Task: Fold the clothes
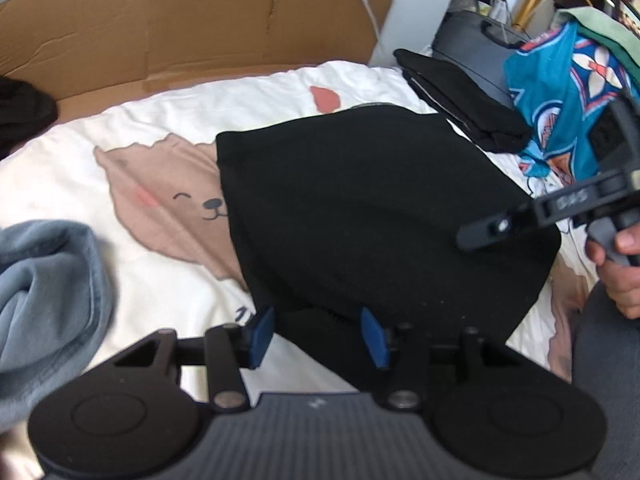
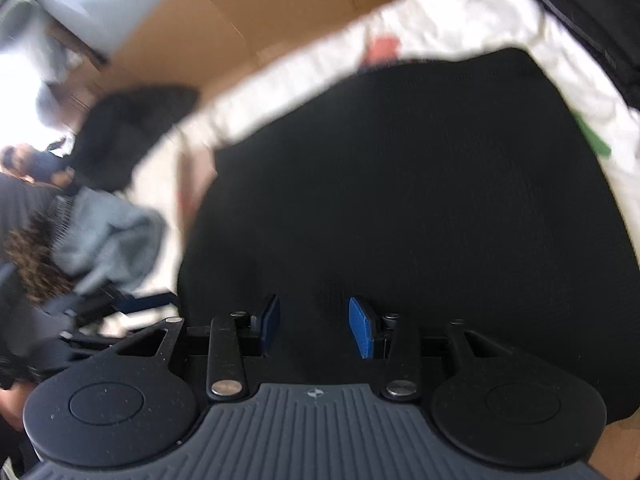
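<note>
Black garment (image 1: 360,208) lies folded across the centre of the frame on the white bear-print bedsheet (image 1: 160,128). Left tool (image 1: 318,334) hovers at its lower edge, jaws apart and empty — right tool (image 2: 316,326) likewise apart above the cloth.

A white bedcover (image 1: 168,120) printed with a brown bear (image 1: 168,196) is spread out, backed by flattened cardboard (image 1: 180,20). A blue patterned bag (image 1: 560,92) is seen at the right.
</note>
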`<state>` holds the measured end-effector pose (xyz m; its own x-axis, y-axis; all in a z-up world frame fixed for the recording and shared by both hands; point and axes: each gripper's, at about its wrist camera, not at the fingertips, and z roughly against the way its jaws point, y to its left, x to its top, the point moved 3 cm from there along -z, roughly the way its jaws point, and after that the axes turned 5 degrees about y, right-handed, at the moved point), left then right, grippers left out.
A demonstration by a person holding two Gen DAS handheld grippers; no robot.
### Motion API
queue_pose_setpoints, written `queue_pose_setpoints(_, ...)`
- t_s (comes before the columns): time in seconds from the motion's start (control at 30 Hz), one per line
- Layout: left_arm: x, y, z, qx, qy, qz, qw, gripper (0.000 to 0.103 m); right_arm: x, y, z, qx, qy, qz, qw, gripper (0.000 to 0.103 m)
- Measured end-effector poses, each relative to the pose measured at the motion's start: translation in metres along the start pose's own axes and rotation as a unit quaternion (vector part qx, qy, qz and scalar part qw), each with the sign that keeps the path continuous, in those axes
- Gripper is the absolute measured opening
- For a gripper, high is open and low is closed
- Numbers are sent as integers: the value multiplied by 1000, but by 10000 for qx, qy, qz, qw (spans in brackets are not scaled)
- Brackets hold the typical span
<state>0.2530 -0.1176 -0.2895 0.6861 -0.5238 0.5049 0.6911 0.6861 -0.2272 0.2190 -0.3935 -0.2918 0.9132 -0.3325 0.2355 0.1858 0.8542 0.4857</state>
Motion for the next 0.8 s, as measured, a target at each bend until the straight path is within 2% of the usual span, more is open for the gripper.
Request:
queue_pose_setpoints(0.23, 5, -1, -4, -278, 11, -681, 9973, 52, 2, -5, -10, -60, 117, -129, 9998, 43)
queue_pose_setpoints(0.37, 8, 1, -14, -435, 335, -903, 9944, 50, 3, -5, -13, -89, 138, -78, 9998, 44)
queue_pose_setpoints(0.4, 8, 2, -16, -506, 403, -900, 9938, 45, 3, -6, -14, -85, 141, -80, 9998, 43)
queue_pose_setpoints(0.43, 7, 4, -18, -604, 456, -852, 9935, 34, 3, -7, -14, -80, 142, -85, 9998, 44)
queue_pose_setpoints(0.47, 6, 5, -18, -663, 487, -827, 9932, 30, 3, -7, -14, -77, 144, -88, 9998, 44)
queue_pose_setpoints(0.53, 3, 6, -17, -711, 482, -818, 9929, 13, 3, -7, -14, -73, 145, -88, 9998, 44)
queue_pose_setpoints(0.63, -1, 11, -8, -708, 349, -762, 9940, 6, 3, -6, -14, -82, 146, -79, 9998, 43)
queue_pose_setpoints(0.8, -8, 27, 12, -696, 170, -512, 9961, 5, 3, -5, -12, -90, 146, -60, 9998, 43)
